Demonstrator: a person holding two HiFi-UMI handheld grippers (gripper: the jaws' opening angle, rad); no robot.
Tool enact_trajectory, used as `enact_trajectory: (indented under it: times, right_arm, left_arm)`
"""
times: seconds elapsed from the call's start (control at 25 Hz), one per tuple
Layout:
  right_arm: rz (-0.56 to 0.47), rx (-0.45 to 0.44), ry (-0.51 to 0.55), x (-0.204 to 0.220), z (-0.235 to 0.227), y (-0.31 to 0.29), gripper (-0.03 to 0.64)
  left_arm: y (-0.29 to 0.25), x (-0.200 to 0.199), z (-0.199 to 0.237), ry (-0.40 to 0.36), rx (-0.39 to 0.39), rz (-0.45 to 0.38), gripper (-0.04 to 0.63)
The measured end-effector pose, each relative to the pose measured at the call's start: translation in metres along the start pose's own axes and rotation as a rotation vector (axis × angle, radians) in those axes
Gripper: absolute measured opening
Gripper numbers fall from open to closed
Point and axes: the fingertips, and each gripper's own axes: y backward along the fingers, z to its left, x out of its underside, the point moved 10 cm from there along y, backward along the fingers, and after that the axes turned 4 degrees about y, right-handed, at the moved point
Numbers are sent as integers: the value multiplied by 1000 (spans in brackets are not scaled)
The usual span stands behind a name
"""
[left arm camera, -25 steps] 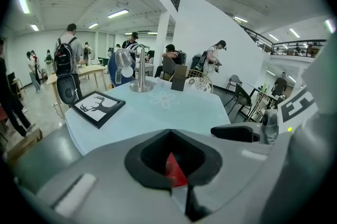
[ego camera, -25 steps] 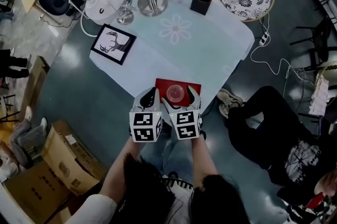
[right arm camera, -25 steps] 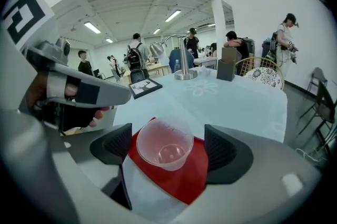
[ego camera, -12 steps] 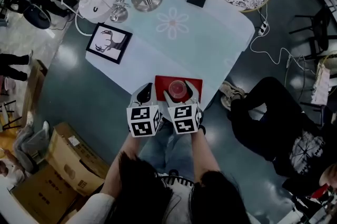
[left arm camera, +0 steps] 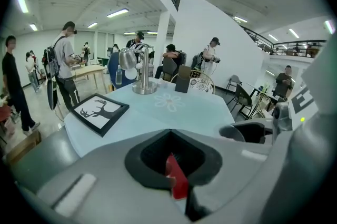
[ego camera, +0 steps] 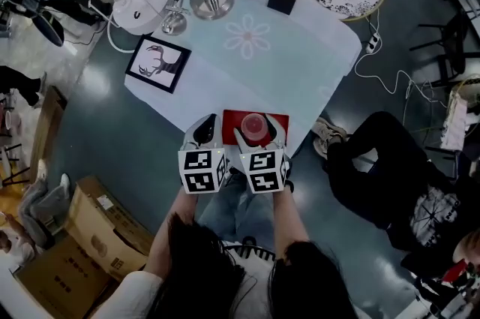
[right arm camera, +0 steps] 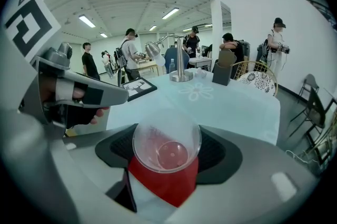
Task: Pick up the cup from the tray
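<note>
1. The right claw [ego camera: 258,136] has just been closing on the cup [right arm camera: 167,146], and its jaws appear to meet the cup's sides.
2. The cup stands unlifted on the red tray [ego camera: 280,119] at the surface [ego camera: 300,62] edge.
3. The left claw [ego camera: 205,131] is pinched together and empty.

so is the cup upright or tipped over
upright: the cup stands base down on the red tray, open rim facing up
</note>
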Motion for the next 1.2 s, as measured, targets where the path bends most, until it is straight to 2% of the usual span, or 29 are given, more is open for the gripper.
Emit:
enact_trajectory:
  times: [0.64, 1.2]
  right_arm:
    - [-34, -12, 30, -41, -45, -4, 341]
    - [-9, -47, 20, -45, -82, -42, 341]
  left_arm:
    - [-24, -38, -26, 9, 45, -52, 0]
    - [-62, -58, -36, -6, 58, -34, 0]
